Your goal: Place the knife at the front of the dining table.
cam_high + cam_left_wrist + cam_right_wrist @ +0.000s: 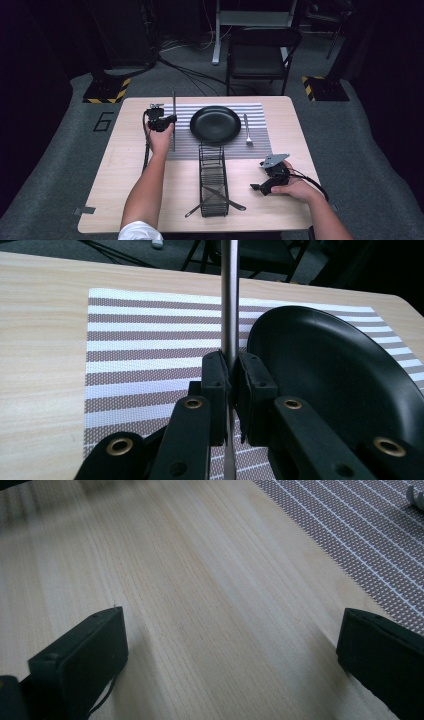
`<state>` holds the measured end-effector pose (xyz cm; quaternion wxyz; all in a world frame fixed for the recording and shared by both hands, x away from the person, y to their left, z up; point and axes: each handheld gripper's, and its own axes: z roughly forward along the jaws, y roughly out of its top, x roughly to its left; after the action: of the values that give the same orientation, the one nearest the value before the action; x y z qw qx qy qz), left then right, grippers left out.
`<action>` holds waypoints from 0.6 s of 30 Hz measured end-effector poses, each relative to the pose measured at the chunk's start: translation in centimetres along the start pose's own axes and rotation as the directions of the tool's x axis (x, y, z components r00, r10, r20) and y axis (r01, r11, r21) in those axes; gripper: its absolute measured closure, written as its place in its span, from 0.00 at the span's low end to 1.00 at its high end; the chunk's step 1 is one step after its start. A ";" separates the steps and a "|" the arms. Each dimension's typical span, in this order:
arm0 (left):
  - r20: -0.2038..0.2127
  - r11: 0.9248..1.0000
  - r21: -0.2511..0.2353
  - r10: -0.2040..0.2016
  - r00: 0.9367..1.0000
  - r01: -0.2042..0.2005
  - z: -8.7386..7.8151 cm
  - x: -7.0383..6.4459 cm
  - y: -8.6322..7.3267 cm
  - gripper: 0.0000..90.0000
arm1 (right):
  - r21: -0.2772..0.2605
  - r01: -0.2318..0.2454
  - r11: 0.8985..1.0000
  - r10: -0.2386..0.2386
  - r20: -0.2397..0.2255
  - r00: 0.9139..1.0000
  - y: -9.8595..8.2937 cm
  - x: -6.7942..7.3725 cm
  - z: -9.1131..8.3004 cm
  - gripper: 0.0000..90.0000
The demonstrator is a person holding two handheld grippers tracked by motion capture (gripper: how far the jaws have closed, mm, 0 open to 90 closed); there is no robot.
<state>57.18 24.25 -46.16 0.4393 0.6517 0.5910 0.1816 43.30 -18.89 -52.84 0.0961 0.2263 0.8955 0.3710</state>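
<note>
My left gripper (169, 121) is shut on a long thin metal utensil (173, 107), which looks like a knife, over the left part of the striped placemat (185, 142). In the left gripper view the jaws (230, 365) pinch its silver shaft (229, 295), which runs up out of frame; the black plate (325, 370) lies just to the right. I cannot tell whether the utensil touches the mat. The black plate (215, 124) sits mid-mat. My right gripper (259, 188) rests low at the table's right, open, with bare wood between its jaws (232, 640).
A silver utensil (247, 131) lies on the mat to the right of the plate. A black wire caddy (213, 172) stands in front of the mat, with two utensils (216, 197) crossed at its near end. A folding chair (262, 52) stands beyond the table.
</note>
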 end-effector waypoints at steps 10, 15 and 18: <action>-0.023 0.997 0.006 -0.081 0.996 0.081 2.0 1.0 -0.9 0.92 | 0.000 0.000 1.000 0.000 -0.001 1.000 0.0 0.0 0.0 0.00; -0.048 0.996 0.018 -0.088 0.995 0.089 2.4 1.3 -1.2 0.92 | 0.001 0.000 1.000 0.000 -0.001 1.000 0.0 0.0 0.0 0.00; -0.059 0.996 0.031 -0.085 0.995 0.087 2.7 1.3 -1.4 0.92 | 0.001 -0.002 1.000 0.002 -0.001 1.000 0.0 0.0 0.0 0.00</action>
<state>58.66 24.34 -49.16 0.4184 0.6275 0.6339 0.1714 43.33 -18.87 -52.84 0.0953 0.2269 0.8954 0.3710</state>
